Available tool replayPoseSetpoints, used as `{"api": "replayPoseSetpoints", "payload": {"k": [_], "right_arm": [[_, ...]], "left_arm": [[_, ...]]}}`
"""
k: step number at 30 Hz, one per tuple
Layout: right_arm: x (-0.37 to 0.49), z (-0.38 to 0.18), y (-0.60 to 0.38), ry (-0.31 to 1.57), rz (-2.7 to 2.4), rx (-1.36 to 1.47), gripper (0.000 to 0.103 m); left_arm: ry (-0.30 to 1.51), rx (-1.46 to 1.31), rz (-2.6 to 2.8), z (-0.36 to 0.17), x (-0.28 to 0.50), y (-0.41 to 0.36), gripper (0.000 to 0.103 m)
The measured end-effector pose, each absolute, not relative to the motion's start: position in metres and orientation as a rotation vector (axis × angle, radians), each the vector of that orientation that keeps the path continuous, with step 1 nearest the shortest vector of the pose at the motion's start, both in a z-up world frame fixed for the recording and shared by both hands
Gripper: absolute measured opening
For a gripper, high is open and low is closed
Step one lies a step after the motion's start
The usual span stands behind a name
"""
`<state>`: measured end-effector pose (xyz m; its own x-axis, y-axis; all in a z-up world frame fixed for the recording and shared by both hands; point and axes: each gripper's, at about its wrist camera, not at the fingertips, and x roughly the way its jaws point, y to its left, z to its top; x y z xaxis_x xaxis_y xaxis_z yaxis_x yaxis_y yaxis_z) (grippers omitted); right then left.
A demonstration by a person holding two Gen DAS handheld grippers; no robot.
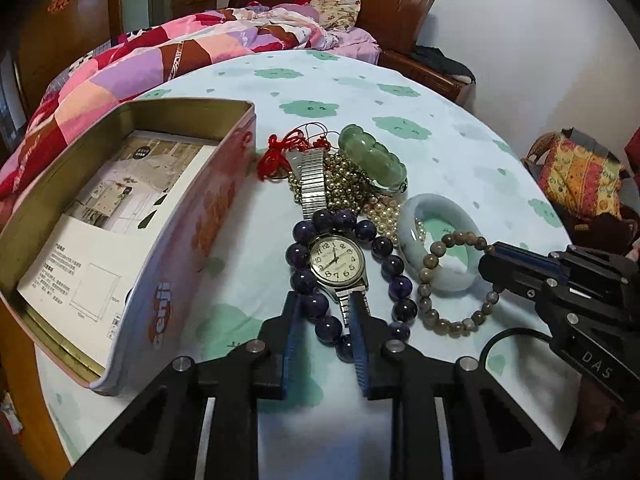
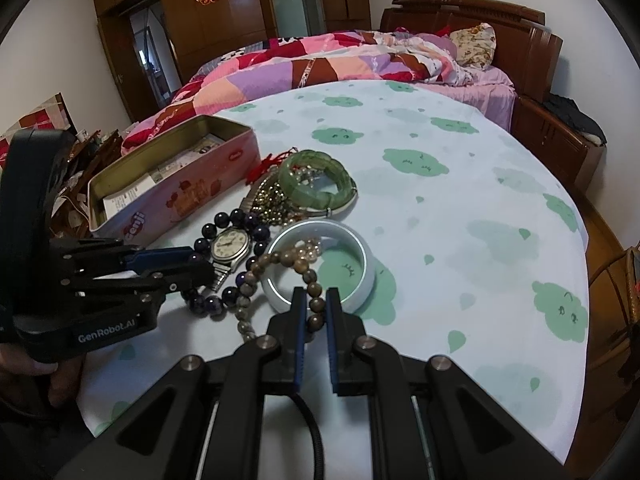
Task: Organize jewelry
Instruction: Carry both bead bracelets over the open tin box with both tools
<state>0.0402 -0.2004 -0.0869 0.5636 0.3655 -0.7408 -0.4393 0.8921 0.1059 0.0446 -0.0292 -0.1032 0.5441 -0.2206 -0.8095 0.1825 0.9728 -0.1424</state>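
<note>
1. Left gripper (image 1: 325, 300): the jaws are drawn in around the purple bead bracelet (image 1: 316, 304) and the lower strap of the wristwatch (image 1: 338, 258). From the right wrist view the tips appear to press on the beads; treat this as a grip on the bracelet, possibly with the strap caught as well.
2. Right gripper (image 2: 316, 300): the jaws are clamped on the brown bead bracelet (image 2: 314, 292), which drapes over the near rim of the pale jade bangle (image 2: 362, 276) just ahead of the tips.
3. Beyond both sets of tips lies the rest of the heap: a string of gold beads (image 1: 344, 186), a strand of pearls (image 1: 380, 210), a green jade bracelet (image 1: 370, 156) and a red cord (image 1: 276, 152), all touching or overlapping.
4. To the left of the left gripper stands the open tin box (image 1: 188, 248). It holds only printed paper (image 1: 96, 248); no jewelry is visible inside.
5. Status: judged from this layout, sorting has barely begun. Every piece rests on the tablecloth (image 1: 440, 128), and all remain to be separated and stowed.
6. Caution: the purple bracelet encircles the watch, so lifting either may drag the other.
</note>
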Motion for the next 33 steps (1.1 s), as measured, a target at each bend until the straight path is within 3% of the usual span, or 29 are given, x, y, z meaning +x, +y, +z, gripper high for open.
{"api": "replayPoseSetpoints", "payload": {"k": [2, 17, 33], "right_arm": [[0.04, -0.085, -0.201, 0.842, 0.473, -0.094, 0.011], [0.037, -0.045, -0.209, 0.738, 0.482, -0.063, 0.011], [0.063, -0.015, -0.181, 0.723, 0.571, -0.087, 0.011]], "left_arm": [[0.944, -0.04, -0.235, -0.099, 0.043, -0.029, 0.013], [0.701, -0.055, -0.265, -0.02, 0.02, -0.022, 0.013], [0.615, -0.087, -0.2, 0.016, 0.029, 0.017, 0.013]]}}
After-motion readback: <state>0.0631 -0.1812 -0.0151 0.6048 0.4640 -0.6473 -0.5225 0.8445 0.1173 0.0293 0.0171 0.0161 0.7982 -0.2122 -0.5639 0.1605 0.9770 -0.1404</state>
